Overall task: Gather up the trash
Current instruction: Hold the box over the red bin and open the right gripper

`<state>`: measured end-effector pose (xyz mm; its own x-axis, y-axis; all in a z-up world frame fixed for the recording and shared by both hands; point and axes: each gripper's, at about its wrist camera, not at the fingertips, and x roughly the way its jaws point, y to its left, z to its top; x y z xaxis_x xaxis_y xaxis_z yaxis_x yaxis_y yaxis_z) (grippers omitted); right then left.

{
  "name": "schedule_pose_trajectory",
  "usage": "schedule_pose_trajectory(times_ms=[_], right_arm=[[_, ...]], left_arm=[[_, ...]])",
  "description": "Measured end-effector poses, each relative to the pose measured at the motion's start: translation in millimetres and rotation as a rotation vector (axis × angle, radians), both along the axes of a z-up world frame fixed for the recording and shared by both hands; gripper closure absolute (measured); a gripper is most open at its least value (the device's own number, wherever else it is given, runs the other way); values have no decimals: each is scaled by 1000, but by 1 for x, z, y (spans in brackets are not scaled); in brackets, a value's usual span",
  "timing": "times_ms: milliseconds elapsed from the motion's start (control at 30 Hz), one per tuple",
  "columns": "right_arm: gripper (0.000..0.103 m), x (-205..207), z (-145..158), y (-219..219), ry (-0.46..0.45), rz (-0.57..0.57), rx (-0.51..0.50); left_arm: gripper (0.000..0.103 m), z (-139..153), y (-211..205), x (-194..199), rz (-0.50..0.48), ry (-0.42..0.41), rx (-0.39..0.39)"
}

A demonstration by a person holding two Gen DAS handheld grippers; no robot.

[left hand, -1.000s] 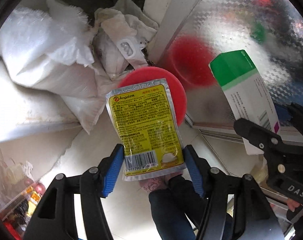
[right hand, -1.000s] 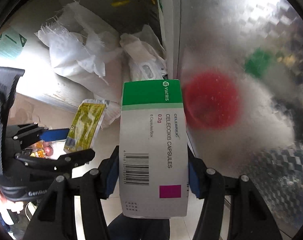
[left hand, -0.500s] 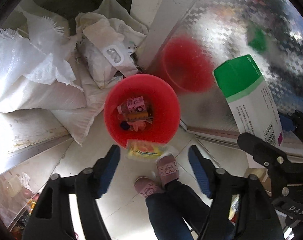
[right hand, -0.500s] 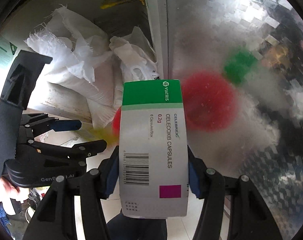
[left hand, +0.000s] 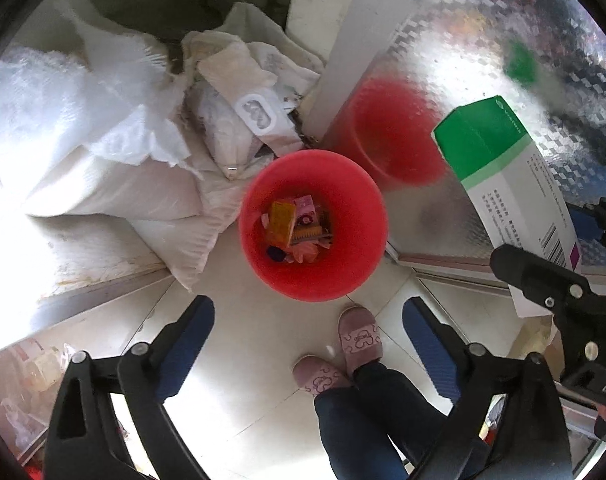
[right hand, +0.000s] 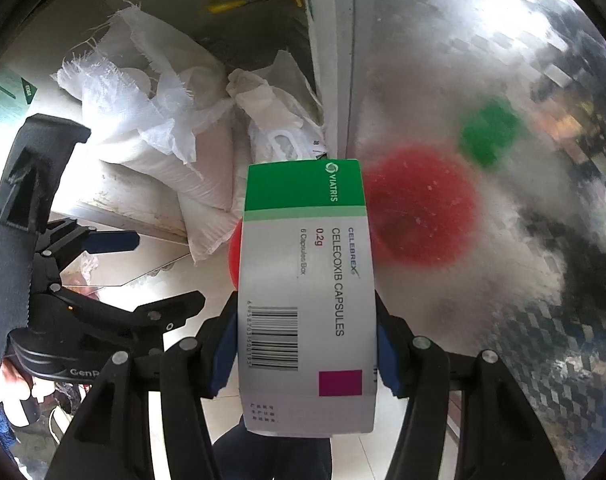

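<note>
Packet (left hand: 281, 222) dropped into bin (left hand: 359, 276), box (right hand: 305, 296) lengthwise along gripper (right hand: 307, 344)

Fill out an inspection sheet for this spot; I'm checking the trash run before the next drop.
Surface: pale tiled floor, lit.
Job's things: red bin on the floor holding small packets; medicine box not yet binned.
Clutter: white woven sacks piled beside the bin.
Grippers: left hand-held gripper above the bin, jaws opening, nothing between them; right hand-held gripper clamps the medicine box.
Cables: nothing seen.
Surroundings: patterned metal panel reflecting the bin; person's slippers near the bin.
</note>
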<state>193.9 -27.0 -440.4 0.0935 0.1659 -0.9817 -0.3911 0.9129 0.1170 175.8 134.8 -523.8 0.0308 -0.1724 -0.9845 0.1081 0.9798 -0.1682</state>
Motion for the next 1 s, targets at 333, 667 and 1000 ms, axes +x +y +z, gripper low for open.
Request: schedule_pose_trajectory(times_ms=[333,667,1000], right_arm=[[48,-5,1,20,6,85,4],[47,-6,-23,39,37,165,-38],[47,-9,-34,47,57,192,-64]], left_arm=[[0,13,19,-24,71,-21,43],[0,10,46,-46,171,-11,68],[0,3,51,-53,207,1,74]])
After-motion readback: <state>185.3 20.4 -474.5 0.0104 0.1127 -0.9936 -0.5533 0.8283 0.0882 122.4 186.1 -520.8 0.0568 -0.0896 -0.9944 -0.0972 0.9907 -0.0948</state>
